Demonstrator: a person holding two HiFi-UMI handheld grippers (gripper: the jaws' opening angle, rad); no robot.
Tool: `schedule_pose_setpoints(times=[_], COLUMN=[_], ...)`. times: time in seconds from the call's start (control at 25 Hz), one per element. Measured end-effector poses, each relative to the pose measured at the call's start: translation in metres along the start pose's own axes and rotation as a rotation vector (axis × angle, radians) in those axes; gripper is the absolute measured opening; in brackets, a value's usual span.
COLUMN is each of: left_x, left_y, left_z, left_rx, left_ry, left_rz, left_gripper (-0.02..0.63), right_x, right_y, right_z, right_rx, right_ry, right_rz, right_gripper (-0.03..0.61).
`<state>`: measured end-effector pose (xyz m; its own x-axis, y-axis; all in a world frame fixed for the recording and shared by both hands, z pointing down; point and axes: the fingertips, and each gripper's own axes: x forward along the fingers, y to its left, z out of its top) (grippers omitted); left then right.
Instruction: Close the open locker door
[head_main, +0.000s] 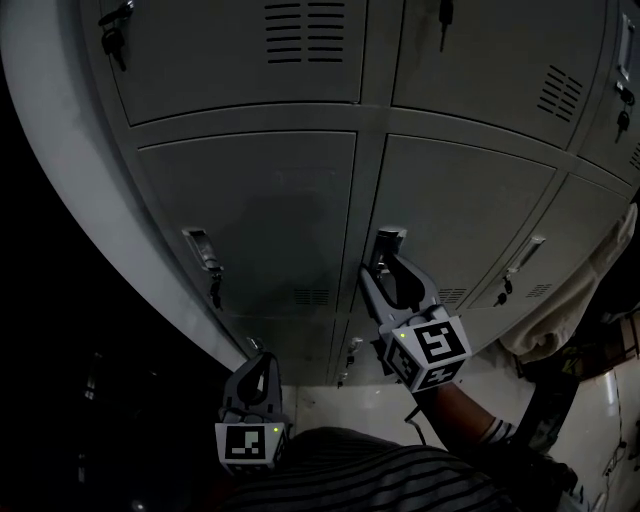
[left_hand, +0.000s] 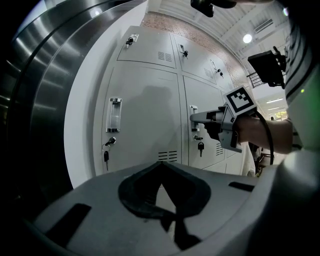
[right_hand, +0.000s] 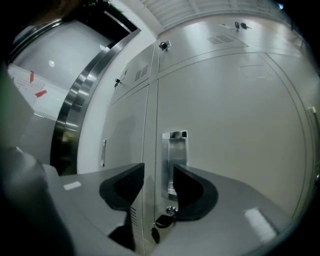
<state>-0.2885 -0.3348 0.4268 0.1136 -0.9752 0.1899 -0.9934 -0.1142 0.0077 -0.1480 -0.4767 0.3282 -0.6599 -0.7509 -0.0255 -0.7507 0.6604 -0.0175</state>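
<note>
A bank of grey locker doors fills the head view, and all of them look flush with the frame. My right gripper (head_main: 386, 264) is open, with its tips at the chrome recessed handle (head_main: 388, 240) of the lower middle door (head_main: 460, 200). In the right gripper view its pads (right_hand: 131, 181) stand apart on either side of the door seam, just below the handle (right_hand: 175, 147), and nothing is pressed between them. A key (right_hand: 161, 220) hangs under the handle. My left gripper (head_main: 262, 362) hangs low by the locker's foot, shut and empty (left_hand: 160, 165).
The neighbouring left door (head_main: 260, 210) has its own handle (head_main: 203, 250) with a key dangling below. A pale cloth (head_main: 570, 310) hangs at the right. A curved steel column (left_hand: 40, 100) stands left of the lockers. Light floor (head_main: 330, 400) shows below.
</note>
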Motion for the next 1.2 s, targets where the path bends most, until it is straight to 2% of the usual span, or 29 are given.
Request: schedule_pose_setpoints(times=[0.24,0.52,0.64,0.8,1.08,1.2], left_x=[-0.011,-0.048,-0.082,-0.136,-0.24,-0.278], left_y=[-0.025,-0.089,-0.128,-0.175,-0.253,-0.273], left_z=[0.003,0.003,0.004,-0.009,-0.032,-0.033], left_rx=[-0.002,0.019,0.026,0.014,0.008,0.018], left_ry=[-0.007,-0.047,-0.073,-0.065,-0.041,-0.038], left_rz=[-0.031,-0.088,-0.11,-0.108,-0.084,-0.072], left_gripper=[0.005,0.005,0.004,0.005,0.005,0.005], right_x=[-0.055,-0.174,-0.24,-0.326,-0.454,-0.492], right_y=[0.006,0.002,-0.005,-0.003,0.029,0.047], right_z=[0.002,-0.017,-0.014,-0.011,-0.021,-0.02], right_rx=[0.035,0.091,0.1,0.135,0.149,0.16], right_ry=[-0.003,0.045,0.038,0.032,0.084,0.1], right_rz=[0.003,-0.056,-0.099,-0.131,-0.09,-0.067], right_gripper=[0.186,0.158,0.122,0.093,0.01,0.002])
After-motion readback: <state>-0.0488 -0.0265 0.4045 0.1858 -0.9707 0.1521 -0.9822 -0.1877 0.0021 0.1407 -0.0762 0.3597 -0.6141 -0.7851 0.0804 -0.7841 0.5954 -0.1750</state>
